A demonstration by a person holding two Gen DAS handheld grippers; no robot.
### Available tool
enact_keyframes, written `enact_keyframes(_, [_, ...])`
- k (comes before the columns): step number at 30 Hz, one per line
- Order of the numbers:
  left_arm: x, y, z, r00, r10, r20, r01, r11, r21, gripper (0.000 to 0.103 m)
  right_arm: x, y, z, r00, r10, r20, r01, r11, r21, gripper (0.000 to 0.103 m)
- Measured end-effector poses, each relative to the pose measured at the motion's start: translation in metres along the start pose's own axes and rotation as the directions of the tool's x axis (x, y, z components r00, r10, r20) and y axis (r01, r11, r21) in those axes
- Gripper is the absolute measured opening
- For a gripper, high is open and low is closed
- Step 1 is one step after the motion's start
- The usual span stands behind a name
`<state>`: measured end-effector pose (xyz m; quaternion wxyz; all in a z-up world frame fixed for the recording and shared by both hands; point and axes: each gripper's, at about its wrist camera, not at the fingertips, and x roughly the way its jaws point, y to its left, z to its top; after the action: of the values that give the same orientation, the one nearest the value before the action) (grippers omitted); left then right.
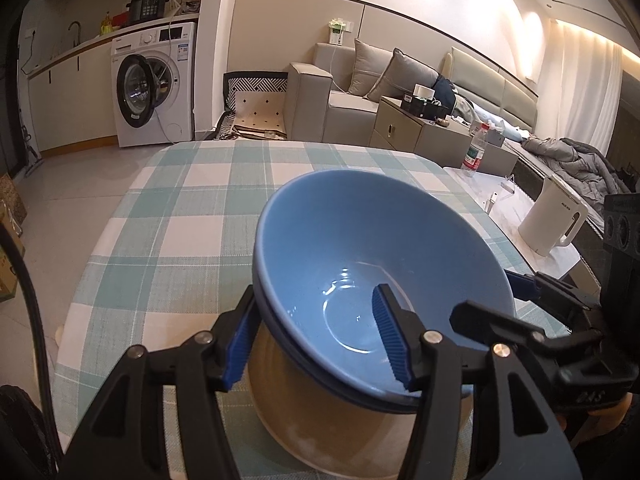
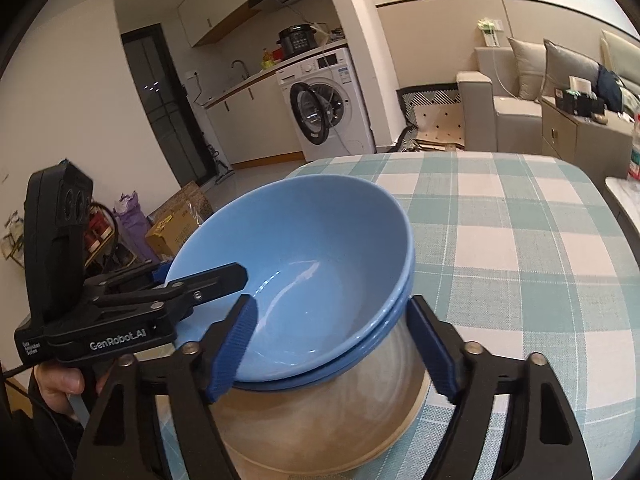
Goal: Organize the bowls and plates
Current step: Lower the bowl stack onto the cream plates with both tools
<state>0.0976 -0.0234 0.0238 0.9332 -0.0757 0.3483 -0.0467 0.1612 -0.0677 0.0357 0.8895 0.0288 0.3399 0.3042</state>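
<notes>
While both grippers straddle the rim, stack state: two blue bowls (image 1: pixel 360 264) nested, sitting in a beige bowl (image 1: pixel 320 420) on the checked tablecloth (image 1: pixel 180 208).
Left gripper (image 1: pixel 320 344): jaws apart, one finger outside the rim, one inside; pads look clear of the wall, hard to be sure.
Right gripper (image 2: pixel 340 356): jaws wide, astride the opposite rim, nothing pinched.
Why: bowls stacked by shape to tidy; opposite-side hold keeps the stack level.
Stage: looks like release after nesting.
Risk: top bowl sits tilted, may rock.
</notes>
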Motion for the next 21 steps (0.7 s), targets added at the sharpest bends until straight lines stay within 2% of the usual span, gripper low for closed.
enact_keyframes(1, [0.001, -0.001, -0.001, 1.0, 0.01, -0.002, -0.01, 1.0, 0.004, 0.069, -0.002, 0.002, -0.001, 1.0, -0.015, 0.009, 0.015, 1.0, -0.013, 0.088])
enact_keyframes(2, [0.0, -0.001, -0.002, 1.0, 0.013, 0.002, -0.013, 1.0, 0.006, 0.071, -0.004, 0.003, -0.001, 0.999, -0.032, 0.014, 0.032, 0.999, -0.024, 0.091])
enact_keyframes(4, [-0.003, 0.0, -0.003, 1.0, 0.004, 0.011, -0.005, 1.0, 0.009, 0.072, -0.008, 0.001, -0.002, 0.999, -0.047, 0.022, 0.048, 0.998, -0.039, 0.093])
enact_keyframes(6, [-0.006, 0.003, -0.004, 1.0, 0.013, 0.018, -0.013, 1.0, 0.005, 0.074, -0.012, -0.005, -0.002, 0.998, -0.053, 0.028, 0.054, 0.998, -0.03, 0.099])
enact_keyframes(7, [-0.007, 0.004, -0.005, 0.999, 0.032, 0.024, -0.032, 0.999, 0.004, 0.078, -0.013, -0.007, -0.003, 0.998, -0.056, 0.031, 0.057, 0.998, -0.027, 0.099])
enact_keyframes(10, [-0.009, 0.006, -0.009, 0.998, 0.046, 0.033, -0.047, 0.999, 0.01, 0.08, -0.019, -0.014, -0.006, 0.997, -0.07, 0.045, 0.071, 0.997, -0.025, 0.101])
enact_keyframes(13, [-0.013, 0.01, -0.013, 0.998, 0.055, 0.039, -0.055, 0.998, 0.009, 0.092, -0.027, -0.017, -0.011, 0.995, -0.079, 0.063, 0.082, 0.995, -0.048, 0.102])
enact_keyframes(18, [-0.036, 0.012, -0.02, 0.99, 0.014, 0.14, -0.018, 0.999, 0.028, 0.102, -0.04, -0.022, -0.016, 0.991, -0.071, 0.11, 0.079, 0.994, -0.069, 0.102])
enact_keyframes(21, [-0.044, 0.008, -0.024, 0.985, 0.039, 0.166, -0.053, 0.996, 0.079, 0.103, -0.05, -0.023, -0.017, 0.988, -0.056, 0.142, 0.066, 0.996, -0.068, 0.102])
